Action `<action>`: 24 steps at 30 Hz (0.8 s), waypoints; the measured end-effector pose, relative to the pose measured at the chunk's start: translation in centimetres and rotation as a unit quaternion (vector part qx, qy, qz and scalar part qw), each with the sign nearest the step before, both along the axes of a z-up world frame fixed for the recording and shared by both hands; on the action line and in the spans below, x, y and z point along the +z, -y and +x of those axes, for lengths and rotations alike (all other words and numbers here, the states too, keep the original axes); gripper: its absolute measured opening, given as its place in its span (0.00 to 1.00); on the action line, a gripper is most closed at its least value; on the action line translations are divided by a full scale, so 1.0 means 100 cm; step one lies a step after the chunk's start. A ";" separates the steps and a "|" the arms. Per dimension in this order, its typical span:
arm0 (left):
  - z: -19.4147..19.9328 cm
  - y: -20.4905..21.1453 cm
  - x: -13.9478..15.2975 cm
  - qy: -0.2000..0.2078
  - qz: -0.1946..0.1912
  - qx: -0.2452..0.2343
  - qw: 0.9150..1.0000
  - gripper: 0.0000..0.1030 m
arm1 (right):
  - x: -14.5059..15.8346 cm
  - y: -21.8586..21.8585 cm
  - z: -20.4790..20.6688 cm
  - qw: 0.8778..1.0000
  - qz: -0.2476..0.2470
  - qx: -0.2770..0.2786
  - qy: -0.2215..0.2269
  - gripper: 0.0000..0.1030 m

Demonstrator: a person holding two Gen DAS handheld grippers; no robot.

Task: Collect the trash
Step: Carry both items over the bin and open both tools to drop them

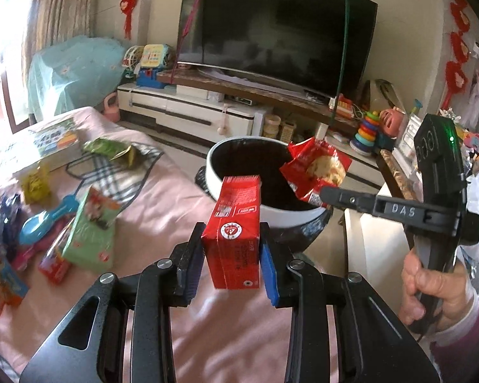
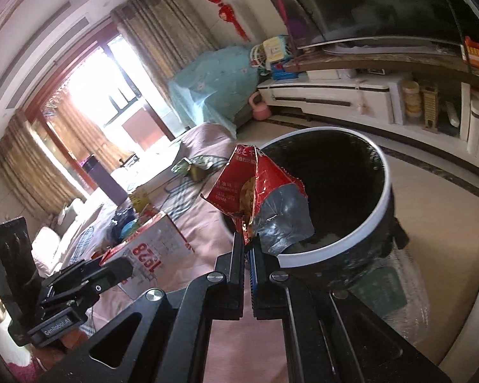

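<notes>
Now I hold trash in both grippers at the bin, over the pink bed.

Largest first: my bed [image 1: 175,198] carries scattered litter on its left side, a green carton [image 1: 91,233] among it. Just past the bed edge sits the white-rimmed bin [image 1: 290,215], black inside. My left gripper [image 1: 229,255] clamps a red carton [image 1: 236,226] upright, near the rim. My right gripper [image 2: 246,255] is pinched tight on a torn red wrapper [image 2: 255,185], which hangs before the bin's mouth.
</notes>
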State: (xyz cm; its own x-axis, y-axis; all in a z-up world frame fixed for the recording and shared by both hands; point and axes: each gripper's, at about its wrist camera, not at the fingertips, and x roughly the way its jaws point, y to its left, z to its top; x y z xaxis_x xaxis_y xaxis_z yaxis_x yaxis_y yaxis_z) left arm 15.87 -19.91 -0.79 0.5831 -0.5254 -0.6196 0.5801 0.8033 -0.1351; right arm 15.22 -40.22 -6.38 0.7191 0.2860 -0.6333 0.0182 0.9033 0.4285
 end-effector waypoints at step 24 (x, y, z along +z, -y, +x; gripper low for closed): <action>0.053 0.069 0.007 0.007 -0.004 -0.007 1.000 0.28 | -0.014 0.044 0.038 0.999 -0.013 -0.005 -0.040 0.03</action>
